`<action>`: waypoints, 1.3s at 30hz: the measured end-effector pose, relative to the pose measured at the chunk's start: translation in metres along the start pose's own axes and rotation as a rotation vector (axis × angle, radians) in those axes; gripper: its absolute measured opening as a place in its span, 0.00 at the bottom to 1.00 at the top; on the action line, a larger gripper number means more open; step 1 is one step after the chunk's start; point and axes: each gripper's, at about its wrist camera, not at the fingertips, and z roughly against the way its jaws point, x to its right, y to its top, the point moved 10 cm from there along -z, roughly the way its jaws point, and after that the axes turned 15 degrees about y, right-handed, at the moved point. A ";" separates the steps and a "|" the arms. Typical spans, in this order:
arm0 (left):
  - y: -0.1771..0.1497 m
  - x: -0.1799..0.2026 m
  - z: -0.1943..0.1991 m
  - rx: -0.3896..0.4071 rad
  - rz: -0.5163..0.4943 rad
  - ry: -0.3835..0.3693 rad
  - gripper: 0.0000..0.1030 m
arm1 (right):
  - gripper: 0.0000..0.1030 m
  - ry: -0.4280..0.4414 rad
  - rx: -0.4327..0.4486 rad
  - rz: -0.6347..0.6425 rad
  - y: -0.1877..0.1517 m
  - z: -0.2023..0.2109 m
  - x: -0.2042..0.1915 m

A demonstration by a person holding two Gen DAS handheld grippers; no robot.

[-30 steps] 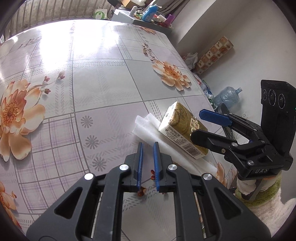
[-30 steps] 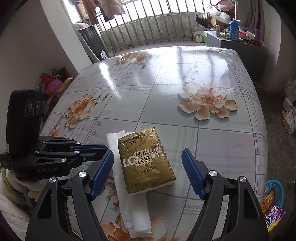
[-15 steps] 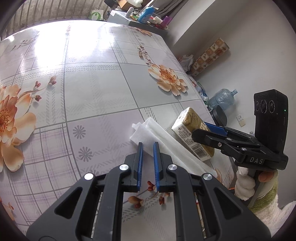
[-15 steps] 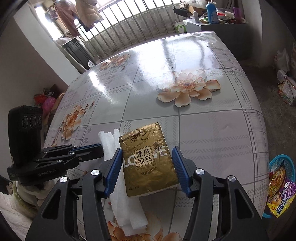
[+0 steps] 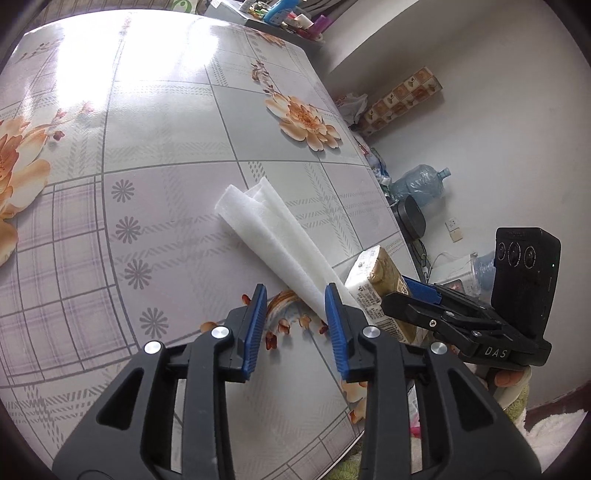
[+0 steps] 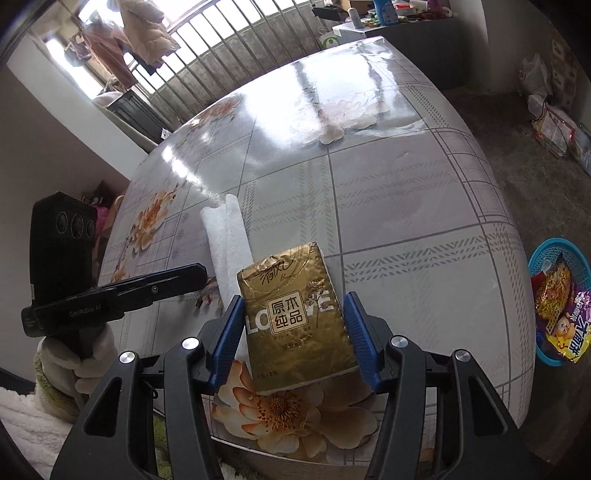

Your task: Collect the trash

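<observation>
A gold tissue pack (image 6: 297, 317) sits between the fingers of my right gripper (image 6: 295, 332), which is shut on it and holds it lifted above the table's near edge. The pack also shows in the left wrist view (image 5: 380, 291), held by the right gripper (image 5: 413, 295). Folded white foam sheets (image 5: 273, 236) lie on the flowered table (image 5: 166, 147); they also show in the right wrist view (image 6: 225, 240). My left gripper (image 5: 295, 314) is open, its fingers on either side of the sheets' near end. A blue basket (image 6: 561, 306) with snack wrappers stands on the floor.
A water jug (image 5: 421, 182), a black round object (image 5: 413, 221) and bags lie on the floor by the wall. A side table with bottles (image 6: 388, 14) stands beyond the table's far end. Window bars (image 6: 229, 55) close the back.
My right gripper has closed on the tissue pack and lifted it off the foam sheets toward the table edge. My left gripper has opened and moved up to the sheets' near end.
</observation>
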 end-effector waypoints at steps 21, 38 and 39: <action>0.023 0.028 -0.021 0.188 -0.269 0.395 0.06 | 0.52 -0.031 0.159 -0.147 -0.007 0.031 0.028; 0.029 0.041 0.017 0.313 -0.332 0.450 0.00 | 0.52 -0.043 0.207 -0.154 0.004 0.038 0.025; 0.030 0.042 0.021 0.321 -0.331 0.449 0.00 | 0.52 -0.042 0.211 -0.151 0.005 0.039 0.023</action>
